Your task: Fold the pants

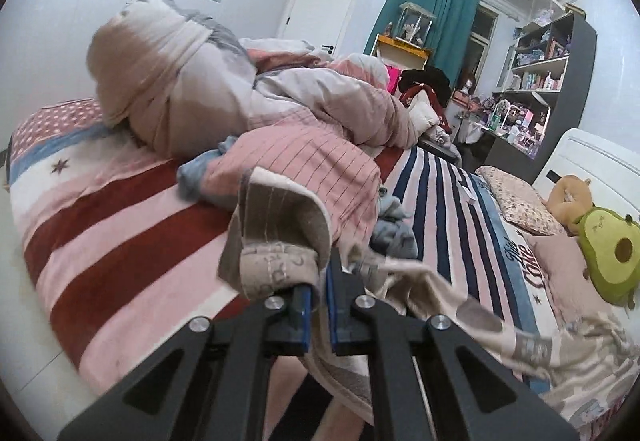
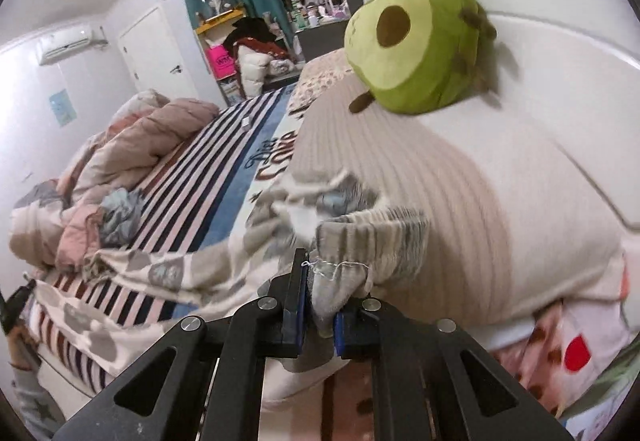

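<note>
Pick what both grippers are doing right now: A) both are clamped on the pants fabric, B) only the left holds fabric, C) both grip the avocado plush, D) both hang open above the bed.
A: the left gripper and right gripper each pinch the pants fabric between their fingers.

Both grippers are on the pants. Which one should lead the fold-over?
Probably left. The left gripper pinches a pants end lifted over open striped blanket. The right gripper holds its end hard against the pillow, so it is better kept as the anchor.
</note>
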Demonstrator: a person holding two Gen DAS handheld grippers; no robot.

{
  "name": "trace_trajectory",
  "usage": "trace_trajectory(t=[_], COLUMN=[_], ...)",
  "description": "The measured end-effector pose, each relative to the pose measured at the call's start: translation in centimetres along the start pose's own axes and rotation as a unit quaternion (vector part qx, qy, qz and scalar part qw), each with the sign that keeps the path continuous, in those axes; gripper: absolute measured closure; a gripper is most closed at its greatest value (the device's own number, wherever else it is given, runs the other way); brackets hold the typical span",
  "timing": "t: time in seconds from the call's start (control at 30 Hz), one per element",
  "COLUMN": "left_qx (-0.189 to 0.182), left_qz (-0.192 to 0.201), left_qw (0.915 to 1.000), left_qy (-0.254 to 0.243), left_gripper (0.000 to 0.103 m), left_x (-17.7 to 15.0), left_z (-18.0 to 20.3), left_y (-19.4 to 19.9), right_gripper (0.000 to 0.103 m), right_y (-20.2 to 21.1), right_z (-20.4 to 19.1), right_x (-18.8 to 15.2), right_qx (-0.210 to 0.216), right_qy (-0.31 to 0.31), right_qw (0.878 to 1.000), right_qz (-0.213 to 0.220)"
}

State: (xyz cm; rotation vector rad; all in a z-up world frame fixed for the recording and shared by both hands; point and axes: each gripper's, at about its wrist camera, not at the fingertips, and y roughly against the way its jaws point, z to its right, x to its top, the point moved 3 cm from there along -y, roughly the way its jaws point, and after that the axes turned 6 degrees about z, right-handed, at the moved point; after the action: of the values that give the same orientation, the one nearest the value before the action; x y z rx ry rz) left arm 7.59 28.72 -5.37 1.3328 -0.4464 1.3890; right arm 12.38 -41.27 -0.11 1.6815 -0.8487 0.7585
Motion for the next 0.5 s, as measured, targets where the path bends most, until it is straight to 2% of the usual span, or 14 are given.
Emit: trace_trajectory(t=[0.1,0.2,0.33,0.5], left_qx=[0.01,0.026,0.025,0.039], left_qz=[-0.021,-0.042,-0.055,-0.067], left_qw=[0.9997,0.9987,0.9982,0.9964], left_qy=[-0.005,-0.013,-0.007,-0.034], left_gripper=[0.099,0.099,0.099,0.099], left_x=[0.9,1.1,1.3,0.8], left_z=[1.3,2.9,4.9,7.0], left_y=[-4.0,-8.3,-12.4,-16.6], right_gripper=[0.098,0.098,0.099,0.099], right_y=[-1.6,-4.4,-8.3,-11.7], right_z=[0.3,0.2,0.5,1.1], right_x=[1.8,3.4,5.0,5.2], right_qx=[-0.011,-0.046,-0.089,-0.125], right_qy=[-0.008,0.004,0.018,0.033], right_qw=[1.0,0.999,0.995,0.989], right_qz=[-0.007,-0.021,-0.045,-0.067])
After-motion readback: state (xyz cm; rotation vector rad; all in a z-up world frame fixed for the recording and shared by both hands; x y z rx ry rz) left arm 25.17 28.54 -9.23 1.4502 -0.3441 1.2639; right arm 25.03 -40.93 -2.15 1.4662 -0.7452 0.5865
